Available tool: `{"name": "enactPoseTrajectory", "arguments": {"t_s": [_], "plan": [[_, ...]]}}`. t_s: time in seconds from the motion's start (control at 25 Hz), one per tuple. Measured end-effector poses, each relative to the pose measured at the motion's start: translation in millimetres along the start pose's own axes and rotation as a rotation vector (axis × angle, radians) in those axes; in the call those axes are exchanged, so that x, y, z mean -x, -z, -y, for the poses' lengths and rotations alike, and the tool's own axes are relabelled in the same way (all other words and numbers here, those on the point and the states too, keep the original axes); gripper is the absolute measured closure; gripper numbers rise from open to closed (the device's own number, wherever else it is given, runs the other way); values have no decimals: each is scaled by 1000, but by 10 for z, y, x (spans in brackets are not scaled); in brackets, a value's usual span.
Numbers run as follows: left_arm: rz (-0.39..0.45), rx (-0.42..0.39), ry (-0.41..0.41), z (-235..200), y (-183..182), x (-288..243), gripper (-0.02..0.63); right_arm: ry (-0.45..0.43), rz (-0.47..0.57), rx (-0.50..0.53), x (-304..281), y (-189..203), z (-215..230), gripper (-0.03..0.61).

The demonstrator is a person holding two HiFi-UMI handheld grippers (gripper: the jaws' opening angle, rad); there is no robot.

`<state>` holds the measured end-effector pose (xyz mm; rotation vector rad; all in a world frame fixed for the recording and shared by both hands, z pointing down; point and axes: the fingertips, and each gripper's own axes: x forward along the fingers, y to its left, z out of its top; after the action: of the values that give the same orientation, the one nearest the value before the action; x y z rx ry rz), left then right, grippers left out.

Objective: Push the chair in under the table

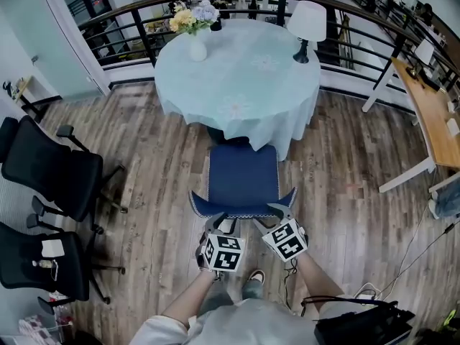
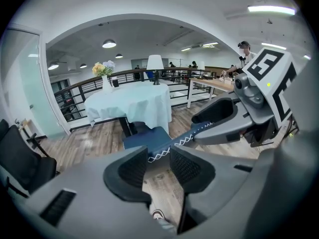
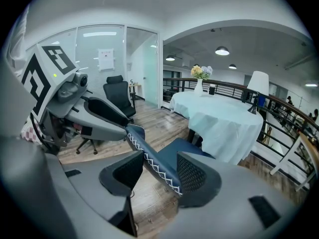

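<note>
Wood-plank floor (image 1: pixel 345 221), round table (image 1: pixel 237 85) under a pale cloth, railing (image 1: pixel 144 9) beyond it. Blue chair (image 1: pixel 243 178) stands on the table's near side, square to it. The seat's far edge is just at the cloth hem, and most of the seat is not yet under the table. Step in hand, as I judge it: the push itself, with most of the travel left.

My left gripper (image 1: pixel 214 225) and right gripper (image 1: pixel 277 213) are at the backrest (image 3: pixel 149 163), on the side away from the table, 1 toward each end of its stitched top edge. Both sets of jaws stand apart, clamped on nothing. The stitched edge runs across each gap at the tips, so I read this as bearing on the back, not pinching it.

To do it well:
- Match the 2 pushes so the chair tracks straight at the table and doesn't swing to either side.
- Push level rather than downward; the chair's feet are out of sight and may drag.
- Go slow near the table's pedestal (image 2: pixel 127 126), which is mostly behind cloth.
- A bump could topple 2 things on the table: the vase of flowers (image 1: pixel 195 45) at its far left and the lamp (image 1: pixel 305 24) at its far right.
</note>
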<state>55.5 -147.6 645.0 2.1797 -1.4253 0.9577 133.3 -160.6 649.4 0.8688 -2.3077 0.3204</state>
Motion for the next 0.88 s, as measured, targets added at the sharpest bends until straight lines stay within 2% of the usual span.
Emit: {"name": "enactPoseTrajectory", "arguments": {"t_s": [0.88], "plan": [[2,-24,-15,-154,-293,-315,476,5,-15,4,-210,-182,372,373]]}}
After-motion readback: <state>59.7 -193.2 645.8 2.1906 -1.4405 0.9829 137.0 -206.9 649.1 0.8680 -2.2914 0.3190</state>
